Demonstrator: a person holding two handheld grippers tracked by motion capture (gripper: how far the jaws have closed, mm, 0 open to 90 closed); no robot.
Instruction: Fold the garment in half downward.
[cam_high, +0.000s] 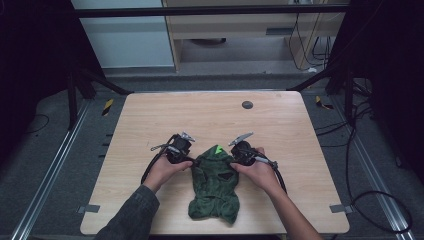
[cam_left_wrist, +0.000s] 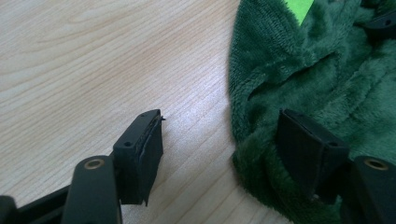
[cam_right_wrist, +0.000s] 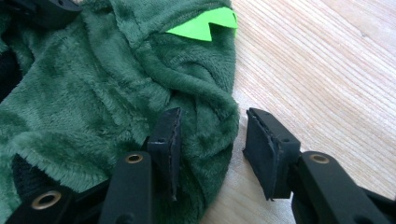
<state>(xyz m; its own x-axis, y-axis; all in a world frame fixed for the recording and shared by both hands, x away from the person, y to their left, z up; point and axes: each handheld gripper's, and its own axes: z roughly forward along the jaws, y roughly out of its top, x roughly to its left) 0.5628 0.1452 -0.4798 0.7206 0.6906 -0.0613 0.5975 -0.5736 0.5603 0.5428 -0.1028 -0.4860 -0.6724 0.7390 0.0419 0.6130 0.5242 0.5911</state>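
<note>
A dark green plush garment (cam_high: 215, 182) with a bright green felt spike (cam_high: 218, 149) lies crumpled on the wooden table (cam_high: 200, 115), near its front edge. My left gripper (cam_high: 192, 161) is at the garment's upper left edge. In the left gripper view the gripper (cam_left_wrist: 219, 119) stands open: one jaw rests on bare wood, the other on the plush (cam_left_wrist: 327, 70), with the edge between them. My right gripper (cam_high: 232, 159) is at the upper right edge. In the right gripper view the gripper (cam_right_wrist: 213, 114) is open around a fold of plush (cam_right_wrist: 93, 93) below the spike (cam_right_wrist: 205, 25).
A dark round cable port (cam_high: 247, 104) sits in the table's far middle. Grey tape tabs (cam_high: 89, 208) mark the front corners. Black frame struts rise at the table's back corners, and cables (cam_high: 370, 200) lie on the floor at the right.
</note>
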